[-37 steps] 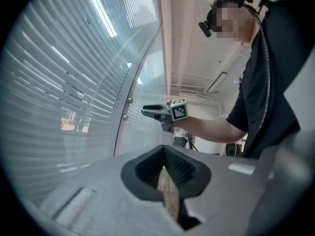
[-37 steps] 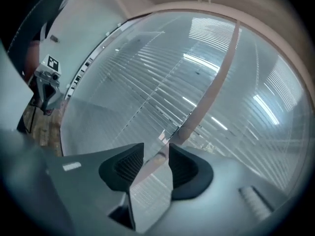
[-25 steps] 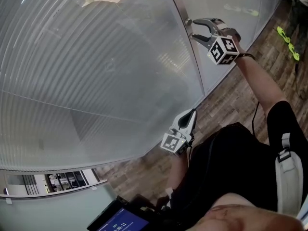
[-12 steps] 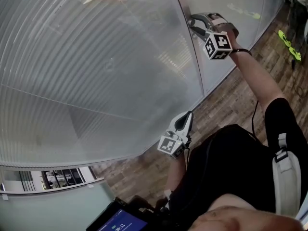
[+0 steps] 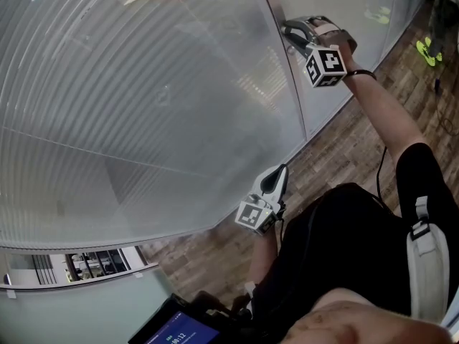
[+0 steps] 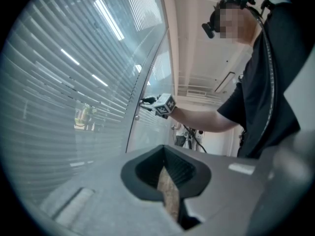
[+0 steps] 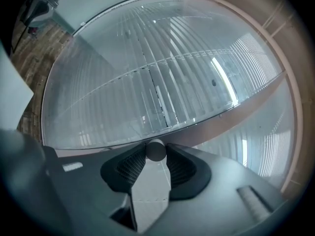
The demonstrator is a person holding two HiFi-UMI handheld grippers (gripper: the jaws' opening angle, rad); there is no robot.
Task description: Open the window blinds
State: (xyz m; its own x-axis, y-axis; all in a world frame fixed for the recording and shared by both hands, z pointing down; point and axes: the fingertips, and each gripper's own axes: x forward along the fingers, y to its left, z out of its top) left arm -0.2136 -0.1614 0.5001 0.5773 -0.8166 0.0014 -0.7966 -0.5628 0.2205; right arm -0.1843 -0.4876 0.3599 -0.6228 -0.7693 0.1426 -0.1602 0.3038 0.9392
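Gripping a small round knob (image 7: 156, 149) that sticks out of the metal frame post (image 5: 290, 84), the right tongs (image 5: 289, 36) have just been closing and now pinch it from both sides. The window blinds (image 5: 143, 106) sit behind the glass just left of that post, slats running horizontal, with another glazed panel on its right. The left tongs (image 5: 278, 174) hang low by the person's waist, near the bottom of the pane, shut with nothing in them. Around: wood floor (image 5: 344, 149), a blue lit screen (image 5: 183, 332) down below, and somebody's neon shoes (image 5: 428, 51) off to the far right.
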